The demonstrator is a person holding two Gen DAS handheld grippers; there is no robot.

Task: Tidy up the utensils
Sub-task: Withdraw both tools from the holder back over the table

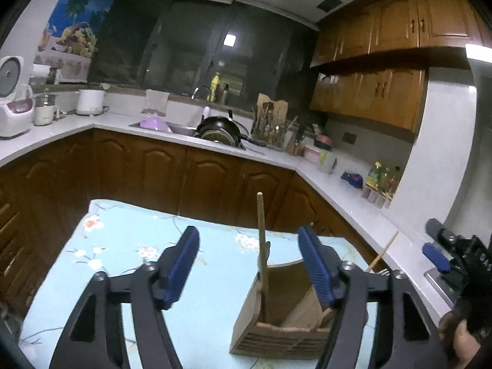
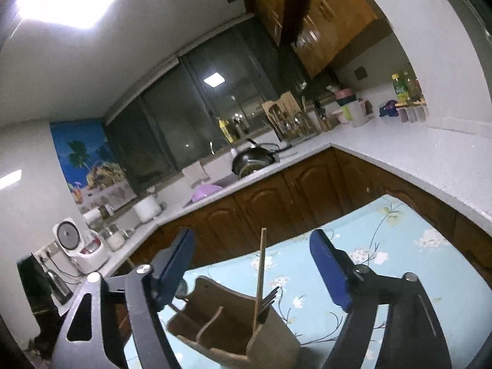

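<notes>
Left gripper (image 1: 249,264): black tongs with blue pads, standing released, grasping nothing.
Utensil holder (image 1: 276,323): slatted brown wooden box, sitting on the table just below both tongs.
Chopstick (image 1: 262,246): thin wooden stick, standing nearly upright in the holder.
Fork (image 2: 269,296): dark tines, showing above the holder beside the stick.
Right gripper (image 2: 252,264): same black-and-blue tongs, standing released, grasping nothing.
Table (image 1: 129,246): light blue flowered cloth, covering it.

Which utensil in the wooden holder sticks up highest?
The chopstick, standing far above the wooden holder. The fork beside it only shows its tines just over the rim.
</notes>
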